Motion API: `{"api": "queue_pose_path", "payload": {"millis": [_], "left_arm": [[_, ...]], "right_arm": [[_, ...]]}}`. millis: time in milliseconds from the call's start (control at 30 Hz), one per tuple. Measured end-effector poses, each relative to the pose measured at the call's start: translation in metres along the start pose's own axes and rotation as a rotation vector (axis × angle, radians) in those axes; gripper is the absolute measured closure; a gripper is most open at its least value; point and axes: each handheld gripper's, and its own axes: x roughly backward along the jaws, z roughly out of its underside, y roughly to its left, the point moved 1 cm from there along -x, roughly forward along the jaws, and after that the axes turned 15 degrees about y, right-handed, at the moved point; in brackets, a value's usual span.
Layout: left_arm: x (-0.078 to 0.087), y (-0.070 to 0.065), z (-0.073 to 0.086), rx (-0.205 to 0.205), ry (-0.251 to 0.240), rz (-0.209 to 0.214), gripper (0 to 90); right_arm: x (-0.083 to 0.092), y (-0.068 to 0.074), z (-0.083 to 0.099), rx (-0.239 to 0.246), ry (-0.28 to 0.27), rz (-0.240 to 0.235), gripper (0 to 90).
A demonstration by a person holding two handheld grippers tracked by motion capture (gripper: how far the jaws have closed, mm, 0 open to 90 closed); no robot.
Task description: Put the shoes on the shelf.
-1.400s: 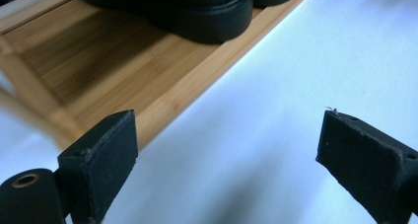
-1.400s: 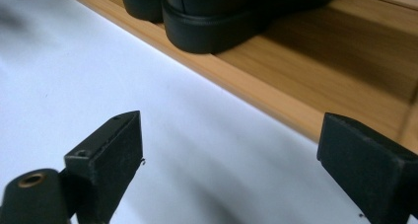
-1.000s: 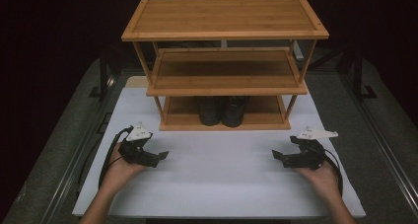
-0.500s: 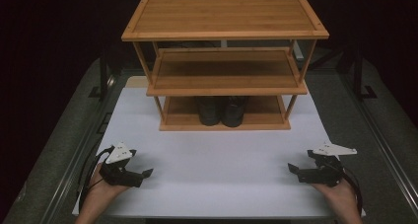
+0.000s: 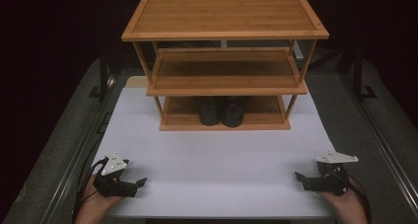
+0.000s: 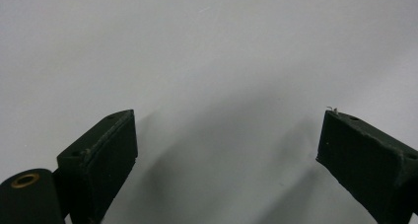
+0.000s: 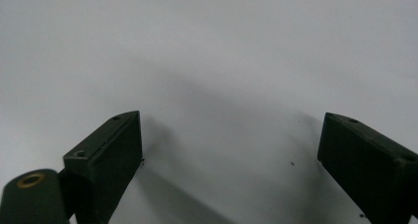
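A three-tier bamboo shoe rack (image 5: pixel 224 61) stands at the back of the white table top (image 5: pixel 217 165). A pair of black shoes (image 5: pixel 222 110) sits on its lowest shelf, toes toward me. My left gripper (image 5: pixel 140 182) rests low near the front left corner, open, nothing between its jaws. My right gripper (image 5: pixel 298 176) rests near the front right corner, also open and empty. In the left gripper view the left gripper (image 6: pixel 226 145) has its jaws spread wide over bare white surface. In the right gripper view the right gripper (image 7: pixel 229 150) looks the same.
The rack's upper two shelves are bare. Dark metal rails (image 5: pixel 379 130) run along both sides of the table, with dark grey surface beyond the white top. A wide stretch of white surface lies between the grippers and the rack.
Both grippers have drawn back toward the front edge and outward to the table's corners, staying open. The shoes and rack have not moved.
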Motion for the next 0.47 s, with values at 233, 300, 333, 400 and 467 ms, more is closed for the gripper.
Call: {"api": "queue_pose_path", "payload": {"millis": [233,300,333,400,467], "left_arm": [[-0.0086,0.0034,0.0041,0.025,0.019,0.039,1.2],[-0.0087,0.0031,0.0041,0.024,0.02,0.037,1.0],[-0.0088,0.0031,0.0042,0.024,0.02,0.037,1.0],[-0.0089,0.0033,0.0041,0.026,0.02,0.039,1.0],[-0.0089,0.0032,0.0042,0.026,0.019,0.039,1.0]], "right_arm": [[-0.0025,-0.0014,0.0048,-0.01,-0.029,-0.012,9.0],[-0.0025,-0.0016,0.0048,-0.011,-0.028,-0.014,9.0],[-0.0025,-0.0015,0.005,-0.012,-0.029,-0.014,9.0],[-0.0024,-0.0015,0.0052,-0.012,-0.029,-0.013,9.0],[-0.0024,-0.0014,0.0053,-0.011,-0.03,-0.012,9.0]]}}
